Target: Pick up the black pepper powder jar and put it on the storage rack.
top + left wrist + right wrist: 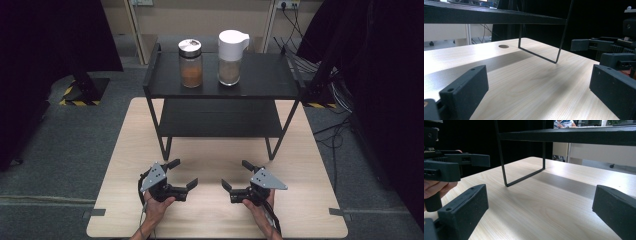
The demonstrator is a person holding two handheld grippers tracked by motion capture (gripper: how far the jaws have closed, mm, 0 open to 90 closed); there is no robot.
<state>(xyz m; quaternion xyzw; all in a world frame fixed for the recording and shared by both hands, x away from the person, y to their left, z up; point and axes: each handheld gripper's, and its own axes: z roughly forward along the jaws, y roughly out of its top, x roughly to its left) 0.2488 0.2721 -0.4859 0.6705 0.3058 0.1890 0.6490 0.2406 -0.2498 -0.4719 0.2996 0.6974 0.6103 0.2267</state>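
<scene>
Two jars stand on the top shelf of a black wire rack (260,85). One is a glass jar (190,63) with a silver lid and brown contents. The other is a clear jar (230,57) with a white spouted lid. Near the table's front edge, my left gripper (183,173) and right gripper (235,174) rest low, facing each other, both open and holding nothing. In the left gripper view, my left gripper (536,95) has bare wood between its jaws, and the right gripper (609,50) shows opposite. The right gripper (539,215) likewise faces the left gripper (449,165).
The light wooden table (310,200) carries the rack at its far half; the lower shelf (220,120) holds nothing. The rack's thin legs (541,56) (524,176) stand just beyond the grippers. A round hole (503,46) sits in the tabletop. Grey floor and cables surround the table.
</scene>
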